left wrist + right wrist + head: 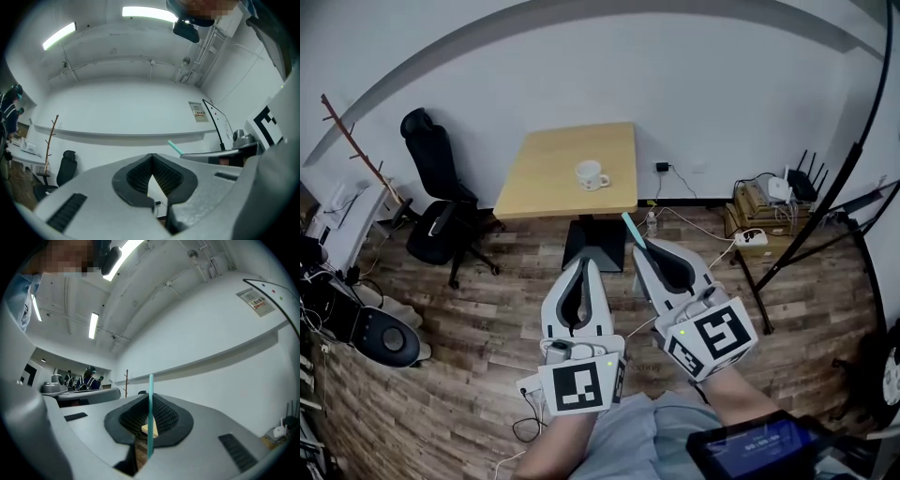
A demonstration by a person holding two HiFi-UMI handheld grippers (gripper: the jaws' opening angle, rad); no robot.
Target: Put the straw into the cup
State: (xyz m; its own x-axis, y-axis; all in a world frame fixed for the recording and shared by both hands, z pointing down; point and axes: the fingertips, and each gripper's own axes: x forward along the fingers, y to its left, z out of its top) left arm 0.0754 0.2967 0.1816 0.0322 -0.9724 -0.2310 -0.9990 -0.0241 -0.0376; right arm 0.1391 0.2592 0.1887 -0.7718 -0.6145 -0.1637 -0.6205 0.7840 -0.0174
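The straw (150,414) is a thin, pale teal tube, pinched upright between the closed jaws of the right gripper (149,397), with its top end standing clear above the jaw tips. The head view shows only that top end (629,224), slanting away from the right gripper (639,247) over the wood floor (487,309). That view alone shows the white cup (592,174), standing on the light wooden table (553,183) well apart from both grippers, with a black chair (441,202) to the table's left. The left gripper (584,263) has its jaws together on nothing; its own view catches just the straw's tip (175,147). The right gripper view also shows people (89,379) far off.
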